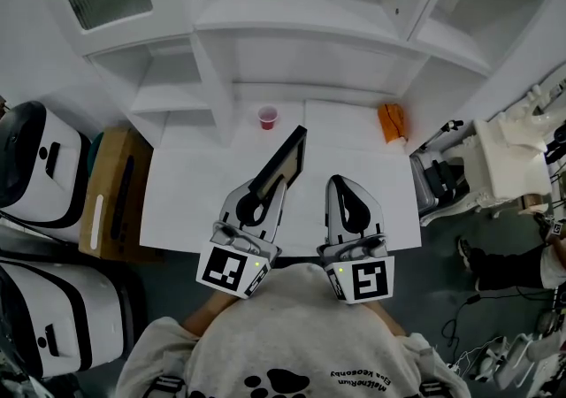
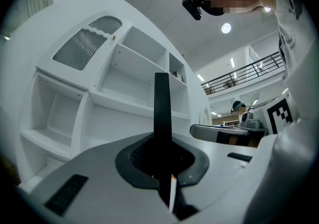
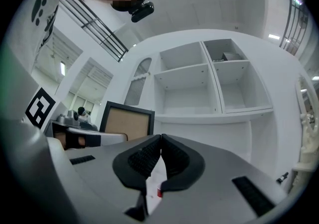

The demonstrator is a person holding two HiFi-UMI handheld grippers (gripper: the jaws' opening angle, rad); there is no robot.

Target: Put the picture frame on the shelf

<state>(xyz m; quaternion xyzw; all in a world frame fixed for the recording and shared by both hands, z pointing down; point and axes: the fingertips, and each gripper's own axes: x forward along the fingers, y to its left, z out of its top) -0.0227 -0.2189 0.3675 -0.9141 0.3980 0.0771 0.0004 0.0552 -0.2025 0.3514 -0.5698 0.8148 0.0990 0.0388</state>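
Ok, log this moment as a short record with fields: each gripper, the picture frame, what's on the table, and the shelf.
left gripper: shut on the edge of the picture frame
right gripper: shut, nothing between its jaws, next to the frame
picture frame: black border, tan back, sticks out from the left gripper towards the shelf unit; not yet on a shelf
table: white; red cup near the back, orange object at back right
shelf unit: white, open compartments, behind the table
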